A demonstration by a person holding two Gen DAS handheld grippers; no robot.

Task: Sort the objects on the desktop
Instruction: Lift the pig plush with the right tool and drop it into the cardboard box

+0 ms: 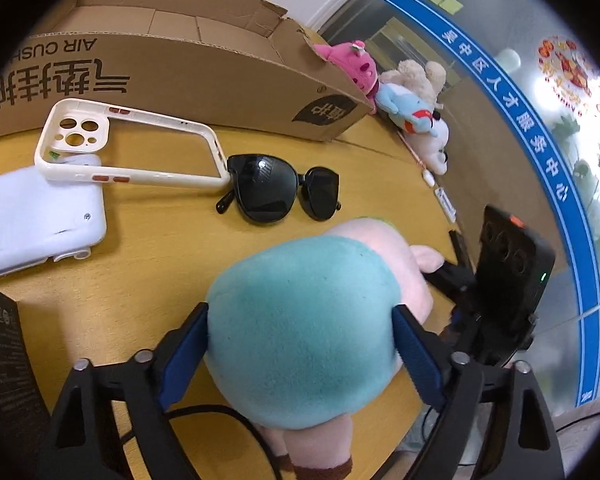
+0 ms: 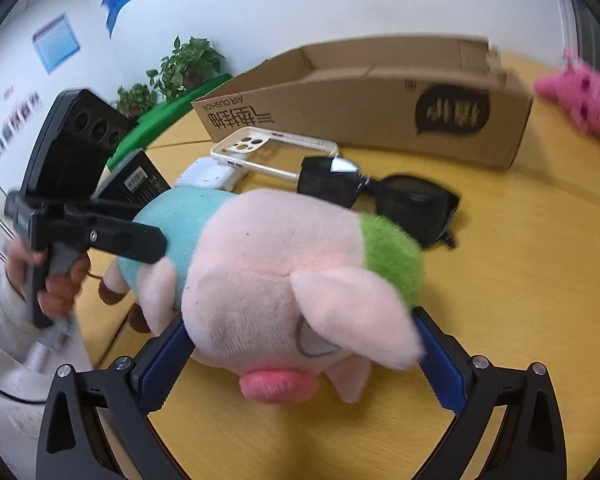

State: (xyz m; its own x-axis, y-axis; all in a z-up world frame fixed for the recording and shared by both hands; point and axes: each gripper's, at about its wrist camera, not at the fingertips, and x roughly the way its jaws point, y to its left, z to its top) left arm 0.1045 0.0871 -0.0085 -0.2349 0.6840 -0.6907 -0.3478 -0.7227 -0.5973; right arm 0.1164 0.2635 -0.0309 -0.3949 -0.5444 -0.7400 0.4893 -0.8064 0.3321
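Left wrist: my left gripper point(image 1: 300, 344) clasps the plush pig point(image 1: 304, 328) by its teal rear, long axis running ahead toward the sunglasses point(image 1: 280, 190) | Right wrist: my right gripper point(image 2: 300, 356) grips its head, cardboard box point(image 2: 380, 96) beyond.

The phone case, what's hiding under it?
One corner of the phone case rests on a white gadget. Through its open middle you see the yellow table. Its other end touches the sunglasses. The gadget's covered corner can't be seen.
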